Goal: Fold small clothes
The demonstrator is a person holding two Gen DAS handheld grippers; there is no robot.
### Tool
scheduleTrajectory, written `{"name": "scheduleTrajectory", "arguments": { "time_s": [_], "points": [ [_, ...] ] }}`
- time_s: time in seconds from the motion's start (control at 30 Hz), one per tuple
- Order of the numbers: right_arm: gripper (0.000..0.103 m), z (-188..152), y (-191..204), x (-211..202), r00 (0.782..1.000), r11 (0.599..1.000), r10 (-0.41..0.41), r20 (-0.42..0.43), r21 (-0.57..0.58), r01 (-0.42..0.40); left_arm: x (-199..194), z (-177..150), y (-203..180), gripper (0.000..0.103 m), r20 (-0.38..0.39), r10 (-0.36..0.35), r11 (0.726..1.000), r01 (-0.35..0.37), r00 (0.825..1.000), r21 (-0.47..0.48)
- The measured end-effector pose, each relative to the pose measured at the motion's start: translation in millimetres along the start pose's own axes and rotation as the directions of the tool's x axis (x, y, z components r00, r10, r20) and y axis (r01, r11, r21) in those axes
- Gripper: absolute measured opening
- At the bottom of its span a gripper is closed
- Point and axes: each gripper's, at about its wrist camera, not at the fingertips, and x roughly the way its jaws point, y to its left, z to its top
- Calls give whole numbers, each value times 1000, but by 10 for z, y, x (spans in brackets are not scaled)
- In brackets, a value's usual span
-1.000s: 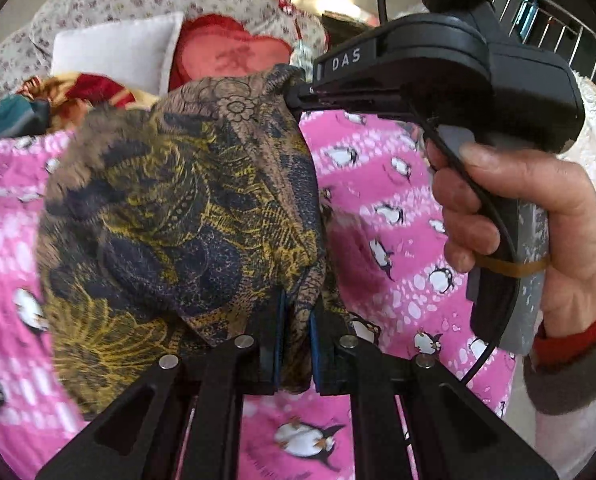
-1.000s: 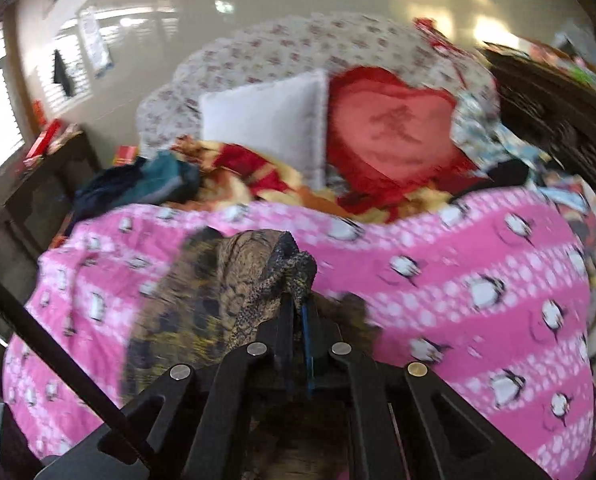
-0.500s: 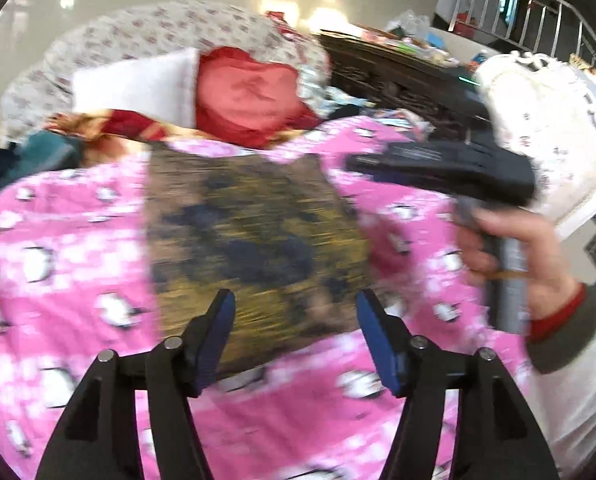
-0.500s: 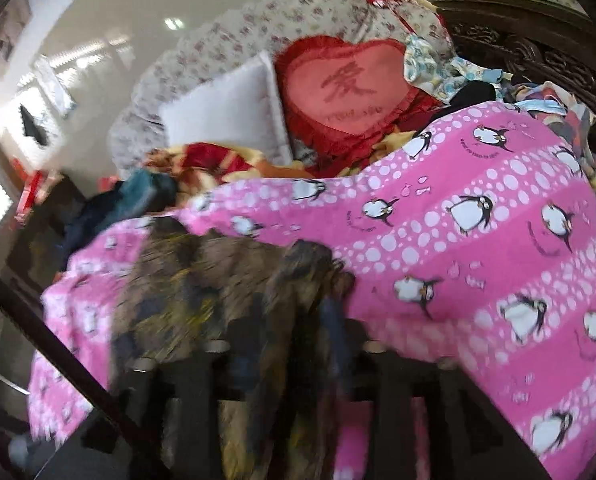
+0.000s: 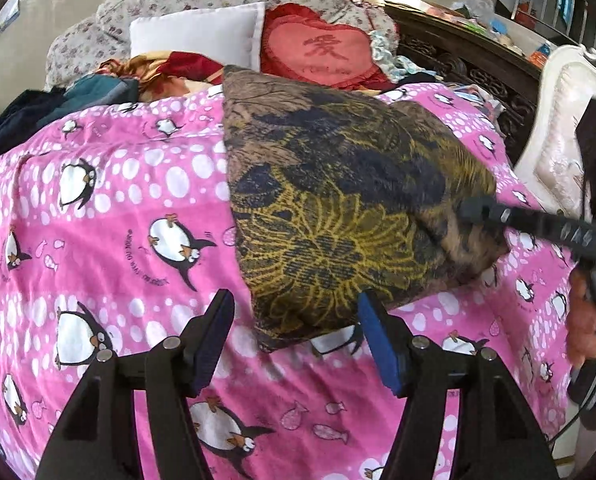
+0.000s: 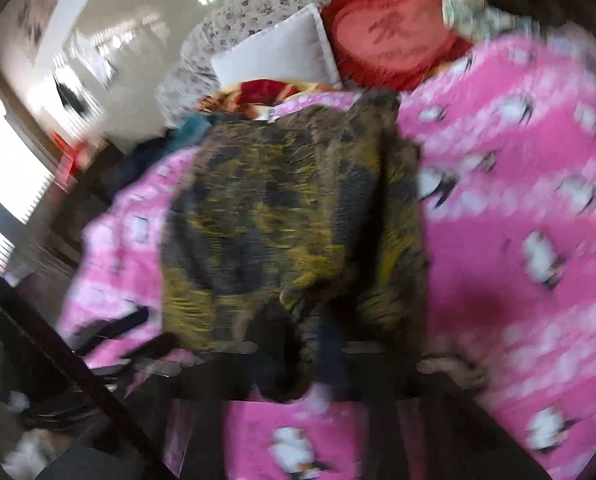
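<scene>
A small brown and black garment with yellow flower print (image 5: pixel 338 208) lies folded on the pink penguin bedspread (image 5: pixel 110 216). My left gripper (image 5: pixel 298 336) is open and empty, its blue pads either side of the garment's near edge. My right gripper (image 5: pixel 464 210) comes in from the right and pinches the garment's right edge. In the blurred right wrist view the garment (image 6: pixel 290 216) hangs over my right gripper (image 6: pixel 310 344), whose jaws look closed on the cloth.
A white pillow (image 5: pixel 198 36), a red heart cushion (image 5: pixel 322 54) and a heap of clothes (image 5: pixel 58 104) lie at the bed's far end. A dark carved headboard (image 5: pixel 470 68) and a cream chair (image 5: pixel 562 136) stand on the right.
My left gripper has let go of the garment, opened and drawn back. The garment has dropped from being held up to lying on the bedspread. My right gripper still holds its edge.
</scene>
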Motion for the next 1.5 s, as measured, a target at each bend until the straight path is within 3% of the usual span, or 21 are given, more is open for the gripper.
{"name": "scheduleTrajectory", "arguments": {
  "time_s": [0.13,0.27,0.37,0.47,0.53,0.63,0.67,0.7,0.77,0.8,0.83,0.87,0.97,1.1,1.23,1.37,1.47,1.5],
  "points": [
    [11,-5,-42,-291,996,998,-47,74,-32,49,90,-77,-79,63,-24,2,1000,-1,1000,30],
    [12,-105,-284,57,993,992,-119,-25,26,120,243,-153,-51,63,-90,9,1000,-8,996,14],
    [17,-119,-408,26,992,990,-124,-24,69,126,67,-144,-15,63,-43,12,999,-11,999,33],
    [27,-51,-372,-260,976,977,-210,57,51,207,-123,-29,-8,63,35,28,999,-29,999,45],
    [28,35,-295,-389,965,971,-237,115,39,234,-154,51,-34,63,68,30,998,-33,997,45],
    [28,220,-159,-364,969,979,-203,139,16,202,-61,130,-67,64,68,29,999,-32,997,42],
    [32,304,-124,-281,966,975,-222,133,13,222,5,139,-69,64,55,31,999,-33,998,35],
    [42,375,-111,-200,960,968,-249,124,12,250,60,152,-54,64,44,34,999,-35,998,27],
    [45,549,-117,-8,949,955,-296,113,17,296,188,160,-22,64,16,37,999,-37,999,10],
    [43,593,-142,58,952,958,-286,107,20,286,227,162,-11,64,9,36,999,-36,999,5],
    [31,659,-160,150,960,965,-264,91,15,263,274,159,11,64,0,35,999,-35,999,-1],
    [4,721,-163,238,965,967,-252,77,1,253,304,154,29,64,-6,33,999,-33,999,-5],
    [3,791,-100,287,937,939,-329,118,-70,338,415,132,71,67,-20,26,1000,-26,999,-10],
    [3,827,-250,437,909,911,-403,110,-46,409,491,105,129,68,-39,12,999,-13,999,-38],
    [3,761,-396,344,910,913,-406,81,0,407,350,103,119,68,-27,32,999,-33,999,-12],
    [6,590,-276,-141,943,952,-304,137,17,305,146,185,103,68,24,43,999,-43,999,2],
    [24,390,-57,-335,964,972,-221,150,-44,230,93,317,96,70,54,73,997,-73,996,-1],
    [26,333,4,-336,971,977,-196,140,-62,206,102,374,96,70,59,79,997,-78,995,-8]
  ]
}}
